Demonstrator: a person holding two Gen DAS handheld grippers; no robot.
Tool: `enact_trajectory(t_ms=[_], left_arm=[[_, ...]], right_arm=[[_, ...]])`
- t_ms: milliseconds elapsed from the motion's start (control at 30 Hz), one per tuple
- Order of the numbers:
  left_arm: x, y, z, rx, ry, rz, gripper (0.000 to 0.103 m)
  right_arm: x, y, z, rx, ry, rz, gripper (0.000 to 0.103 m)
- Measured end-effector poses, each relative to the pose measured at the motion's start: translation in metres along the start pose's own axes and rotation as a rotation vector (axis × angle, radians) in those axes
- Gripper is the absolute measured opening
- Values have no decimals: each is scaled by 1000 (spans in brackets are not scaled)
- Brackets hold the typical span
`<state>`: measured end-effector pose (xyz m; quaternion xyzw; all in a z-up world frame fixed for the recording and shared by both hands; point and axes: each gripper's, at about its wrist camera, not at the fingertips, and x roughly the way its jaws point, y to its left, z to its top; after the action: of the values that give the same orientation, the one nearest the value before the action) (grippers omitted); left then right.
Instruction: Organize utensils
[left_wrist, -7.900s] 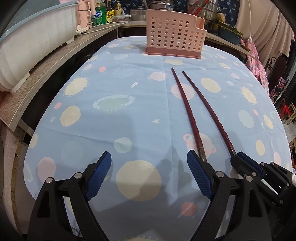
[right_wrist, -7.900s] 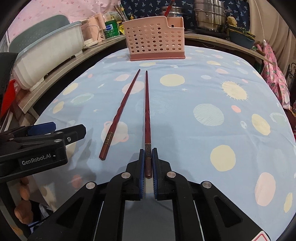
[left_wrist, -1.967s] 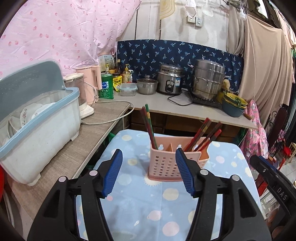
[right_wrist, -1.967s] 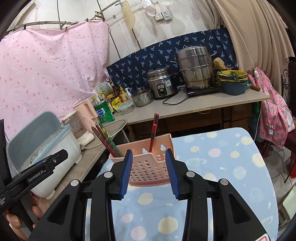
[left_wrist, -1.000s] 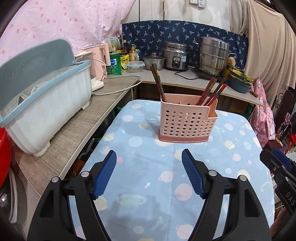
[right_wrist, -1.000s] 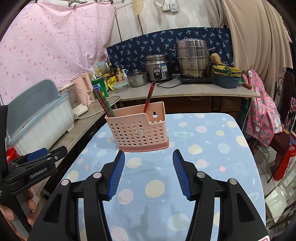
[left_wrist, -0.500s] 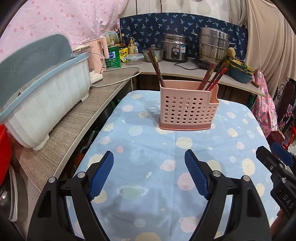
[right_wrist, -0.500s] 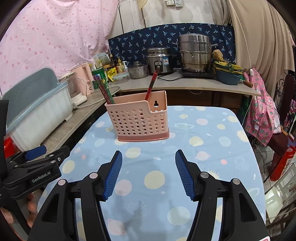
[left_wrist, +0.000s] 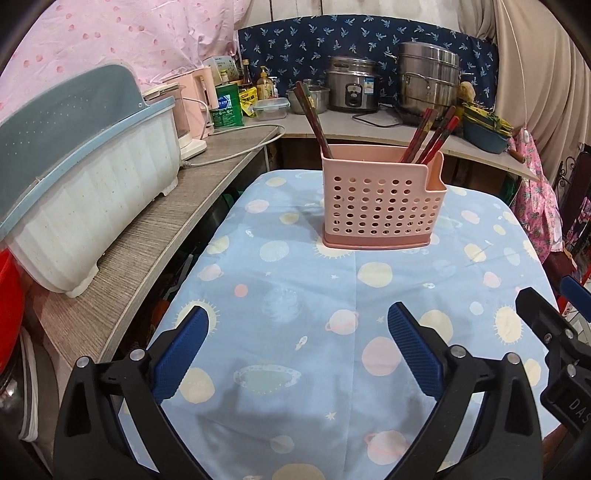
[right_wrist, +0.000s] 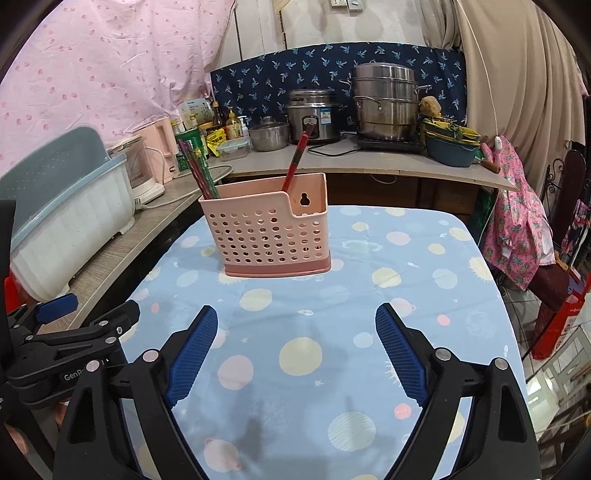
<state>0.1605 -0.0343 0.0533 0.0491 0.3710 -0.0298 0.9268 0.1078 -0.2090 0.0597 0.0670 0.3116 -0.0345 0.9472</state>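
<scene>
1. Your left gripper (left_wrist: 297, 347) has its fingers spread wide, holding nothing
2. Your right gripper (right_wrist: 295, 349) is equally wide and empty
3. The chopsticks (left_wrist: 430, 134) stand in the pink basket (left_wrist: 380, 206) on the tablecloth (left_wrist: 295, 280) ahead

- perforated pink plastic utensil holder (left_wrist: 380, 205) stands upright on the table's far end
- dark red wooden chopsticks (left_wrist: 430, 134) lean inside at the right, another bunch (left_wrist: 312, 114) at the left

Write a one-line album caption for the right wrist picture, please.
Open right gripper hovers over the planet-print tablecloth, facing a pink perforated utensil holder with chopsticks standing inside.
</scene>
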Motion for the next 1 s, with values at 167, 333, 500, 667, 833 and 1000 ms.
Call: enact_trajectory(t_ms=[167, 333, 500, 667, 833, 1000], left_arm=[[5, -1, 2, -2, 7, 15, 94], [13, 1, 4, -14, 21, 37, 94], [19, 1, 8, -21, 28, 47, 94], [24, 0, 11, -29, 29, 49, 94], [28, 0, 14, -34, 29, 47, 94], [30, -2, 15, -31, 30, 46, 94]], right_arm=[[10, -5, -1, 22, 28, 1, 86], [16, -5, -2, 16, 33, -17, 89], [21, -3, 2, 5, 26, -28, 90], [27, -3, 3, 4, 37, -30, 90], [33, -3, 2, 1, 47, -31, 91], [37, -3, 3, 3, 52, -33, 91]])
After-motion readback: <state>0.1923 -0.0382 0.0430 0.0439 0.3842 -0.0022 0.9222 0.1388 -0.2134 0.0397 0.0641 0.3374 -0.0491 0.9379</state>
